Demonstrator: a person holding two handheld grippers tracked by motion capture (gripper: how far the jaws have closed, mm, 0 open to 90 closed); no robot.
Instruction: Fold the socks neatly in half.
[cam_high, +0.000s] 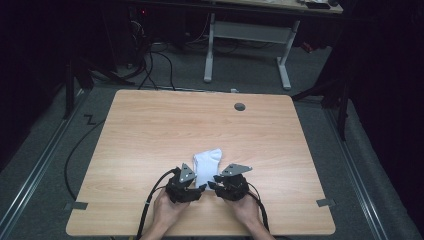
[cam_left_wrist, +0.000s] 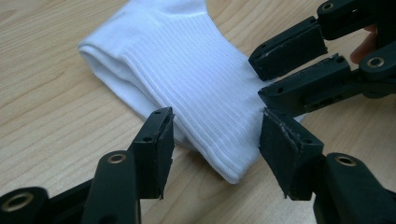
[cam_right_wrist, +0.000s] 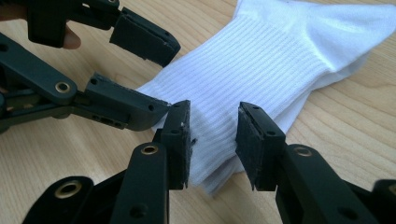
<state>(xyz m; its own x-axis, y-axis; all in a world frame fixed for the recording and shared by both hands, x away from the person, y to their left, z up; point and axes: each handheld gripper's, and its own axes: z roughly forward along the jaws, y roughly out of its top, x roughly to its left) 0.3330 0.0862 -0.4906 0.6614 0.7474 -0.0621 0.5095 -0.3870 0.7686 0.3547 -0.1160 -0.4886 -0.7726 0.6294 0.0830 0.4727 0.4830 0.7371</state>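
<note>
Folded white sock (cam_high: 207, 163) flat on wooden table (cam_high: 150, 130), near the person's edge. Left gripper (cam_left_wrist: 215, 140) at the ribbed cuff end, jaws spread wide, clear of the cloth. Right gripper (cam_right_wrist: 214, 140) alongside (tips nearly meeting the left's), jaws narrower, straddling the cuff, pads not pressing.

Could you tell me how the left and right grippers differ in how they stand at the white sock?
The left gripper has its jaws spread wide astride the sock; the right gripper has a narrower gap. The left's pads stand clear of the cloth; the right's lie close beside a ribbed fold. Both are open, at the sock's near end.
</note>
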